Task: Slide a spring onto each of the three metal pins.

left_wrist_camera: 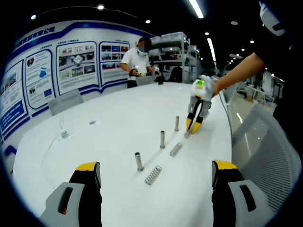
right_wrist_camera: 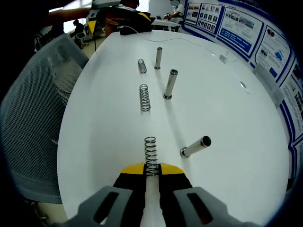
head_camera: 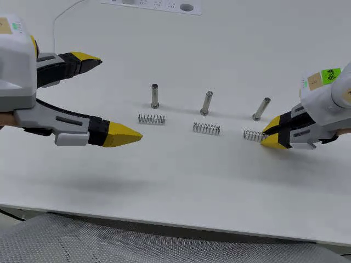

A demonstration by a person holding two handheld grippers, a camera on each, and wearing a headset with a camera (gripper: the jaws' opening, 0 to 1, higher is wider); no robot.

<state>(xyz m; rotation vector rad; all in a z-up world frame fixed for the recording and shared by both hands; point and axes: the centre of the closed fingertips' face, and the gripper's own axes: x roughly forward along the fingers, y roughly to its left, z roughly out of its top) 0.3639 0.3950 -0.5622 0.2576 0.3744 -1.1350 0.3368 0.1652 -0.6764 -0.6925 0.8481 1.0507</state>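
Closed down on the right spring [right_wrist_camera: 150, 150], my right gripper [right_wrist_camera: 152, 170] is pinching that spring's near end between its yellow tips. The rest of the coil is lying flat on the white table [head_camera: 181, 186], pointing away from the jaws. Just beside it, toward the table's far edge, the right pin [head_camera: 261, 109] is standing bare on its base. Further along the same row the middle pin [head_camera: 206, 103] and the left pin [head_camera: 154, 96] are standing bare too. The middle spring [head_camera: 206, 128] and left spring [head_camera: 151, 119] are lying on the near-edge side of their pins, close to them but not touching. My left gripper [head_camera: 119, 98] is hovering above the table beyond the left end of the row, its jaws spread wide apart. A mesh chair back [head_camera: 109, 241] is sitting against the table's near edge, and a socket panel [head_camera: 151, 4] is lying at the far edge.
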